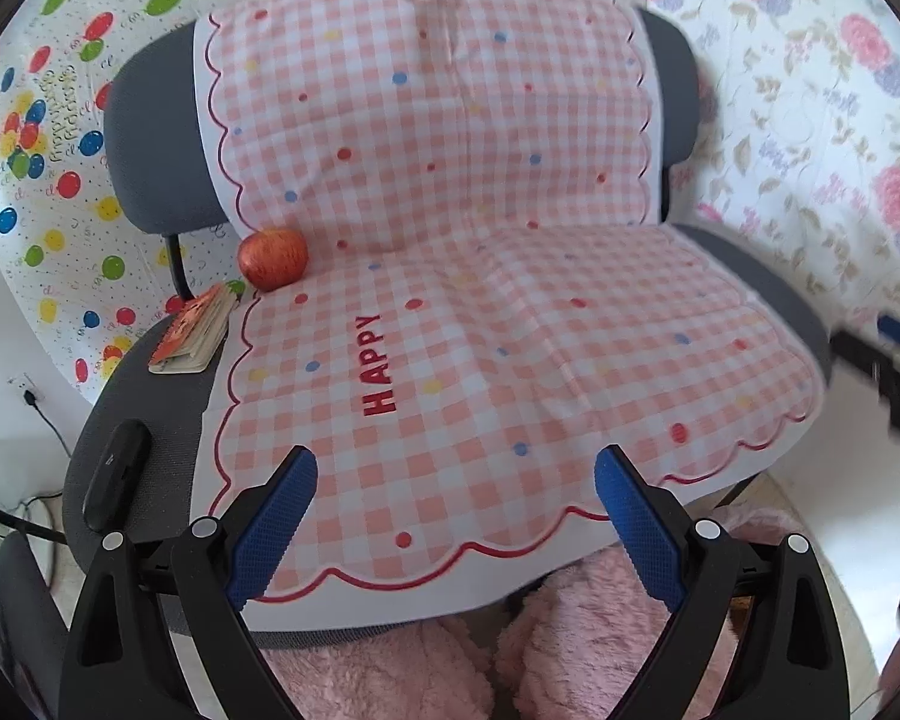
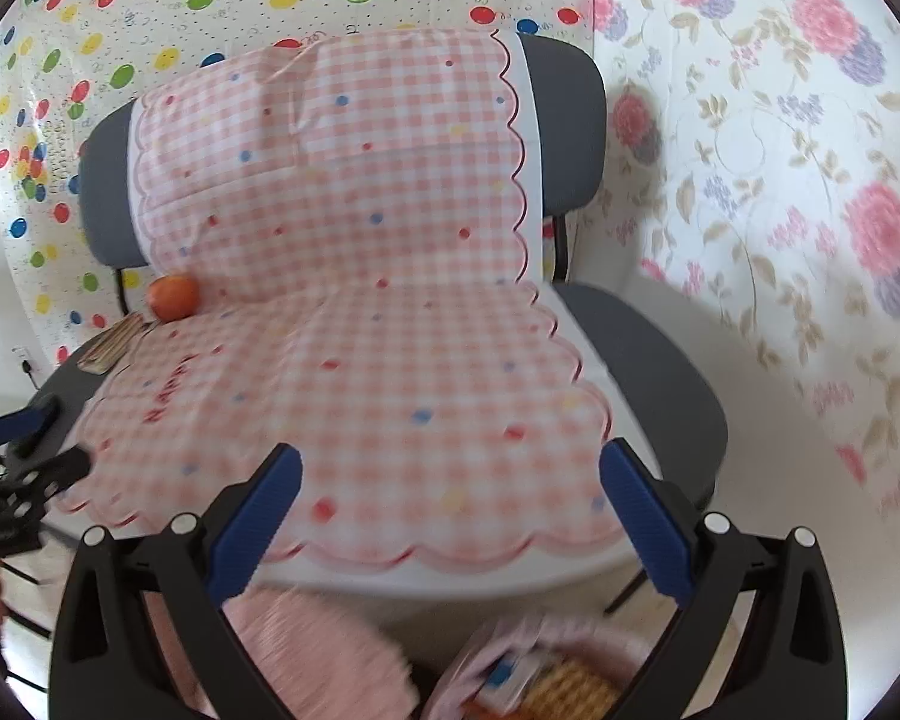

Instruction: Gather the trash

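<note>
The left gripper (image 1: 456,480) stands wide open, its blue-padded fingers (image 1: 276,528) spread apart and holding nothing, poised above the near edge of a grey chair (image 1: 144,138). The right gripper (image 2: 450,480) is likewise wide open and empty, hanging over the near right part of the same seat; the picture from its camera is blurred.

Under both lies a pink checked cloth (image 1: 450,300) with coloured dots, a red scalloped border and the word HAPPY, draped down the chair's backrest and over the seat. The cloth's middle is bare.

On the far left of the seat, at the foot of the backrest, a red apple (image 1: 273,258) rests on the cloth's edge. Just to its near left a small booklet (image 1: 195,333) lies on the grey seat fabric, close to the apple. Nearer still, on the left rim of the seat, lies a black oblong object (image 1: 117,474), well apart from the booklet.

In the right wrist view, below the seat's near edge, a pink basket (image 2: 546,678) holds blurred bits, one blue and white; what they are cannot be told. Beside it lies pink fluffy material (image 2: 312,654).

A balloon-print sheet (image 1: 60,180) hangs behind on the left, a floral sheet (image 1: 810,120) on the right.
</note>
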Available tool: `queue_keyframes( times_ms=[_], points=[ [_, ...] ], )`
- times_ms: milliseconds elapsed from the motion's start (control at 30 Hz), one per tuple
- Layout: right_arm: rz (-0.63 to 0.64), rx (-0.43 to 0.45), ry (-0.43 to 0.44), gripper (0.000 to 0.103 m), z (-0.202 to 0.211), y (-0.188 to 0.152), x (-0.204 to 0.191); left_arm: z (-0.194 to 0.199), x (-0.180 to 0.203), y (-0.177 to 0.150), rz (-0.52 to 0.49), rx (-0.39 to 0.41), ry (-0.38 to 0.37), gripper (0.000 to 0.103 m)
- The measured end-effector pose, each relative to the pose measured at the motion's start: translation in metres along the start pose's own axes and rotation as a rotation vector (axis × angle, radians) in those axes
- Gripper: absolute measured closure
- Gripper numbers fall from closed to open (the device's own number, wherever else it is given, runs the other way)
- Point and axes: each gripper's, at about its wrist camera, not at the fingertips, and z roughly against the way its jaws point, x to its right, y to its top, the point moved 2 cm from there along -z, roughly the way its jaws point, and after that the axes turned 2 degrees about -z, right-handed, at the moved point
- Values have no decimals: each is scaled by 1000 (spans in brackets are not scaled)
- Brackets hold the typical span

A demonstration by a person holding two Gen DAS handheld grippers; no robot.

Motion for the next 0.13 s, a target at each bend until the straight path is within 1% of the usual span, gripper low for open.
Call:
queue_keyframes(
  times_ms=[33, 67, 133],
  points=[
    [-1, -7, -24, 6, -22, 9, 12, -6, -3, 0, 4, -9, 15, 10],
    [-1, -15, -31, 6, -35, 15, 20, -12, -7, 0, 11, -16, 22, 10],
    [-3, -39, -73, 6, -75, 29, 40, -21, -14, 0, 34, -36, 26, 10]
  ],
)
